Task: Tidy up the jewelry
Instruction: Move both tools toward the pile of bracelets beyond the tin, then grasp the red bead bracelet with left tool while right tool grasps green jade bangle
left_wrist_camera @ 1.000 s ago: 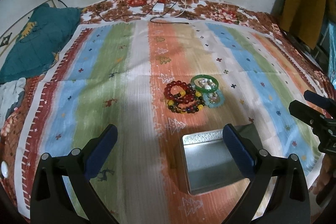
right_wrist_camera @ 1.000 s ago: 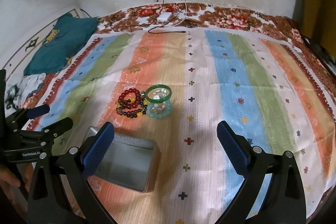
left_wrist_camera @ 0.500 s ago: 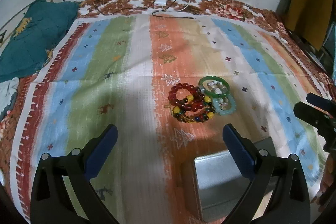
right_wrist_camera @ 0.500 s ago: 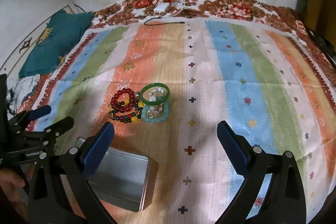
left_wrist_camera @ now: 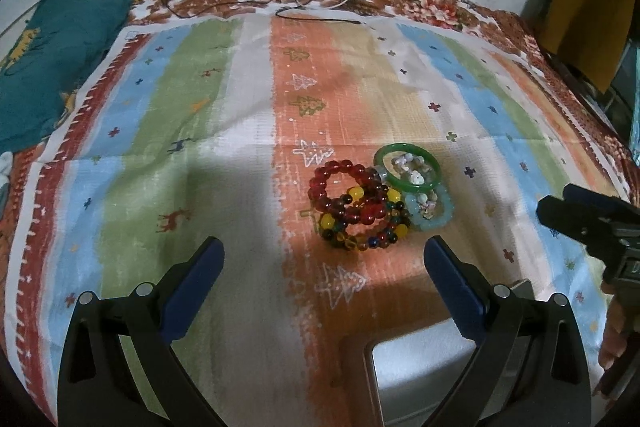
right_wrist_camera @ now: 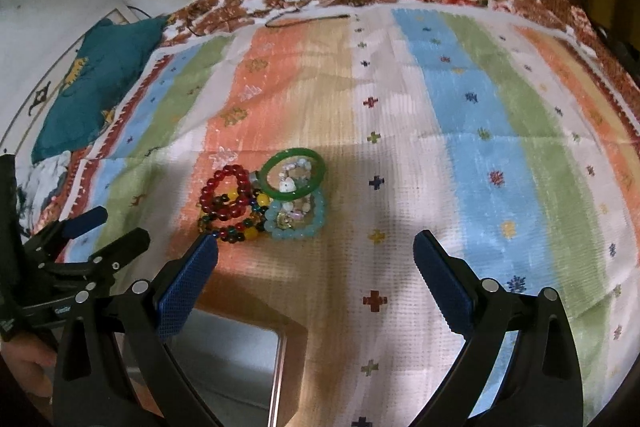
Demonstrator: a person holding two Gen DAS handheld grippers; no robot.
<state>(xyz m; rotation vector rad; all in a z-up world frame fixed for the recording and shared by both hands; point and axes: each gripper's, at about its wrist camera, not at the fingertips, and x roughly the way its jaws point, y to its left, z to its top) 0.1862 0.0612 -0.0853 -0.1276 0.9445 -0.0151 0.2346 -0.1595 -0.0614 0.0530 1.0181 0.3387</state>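
left wrist: bracelets (left_wrist_camera: pixel 380 203) beyond tin (left_wrist_camera: pixel 424 379)

Wide-open right gripper (right_wrist_camera: pixel 316 253) hovers just short of a bracelet pile (right_wrist_camera: pixel 264 205) on a striped cloth (right_wrist_camera: pixel 460 131), metal tin (right_wrist_camera: pixel 236 367) below it.
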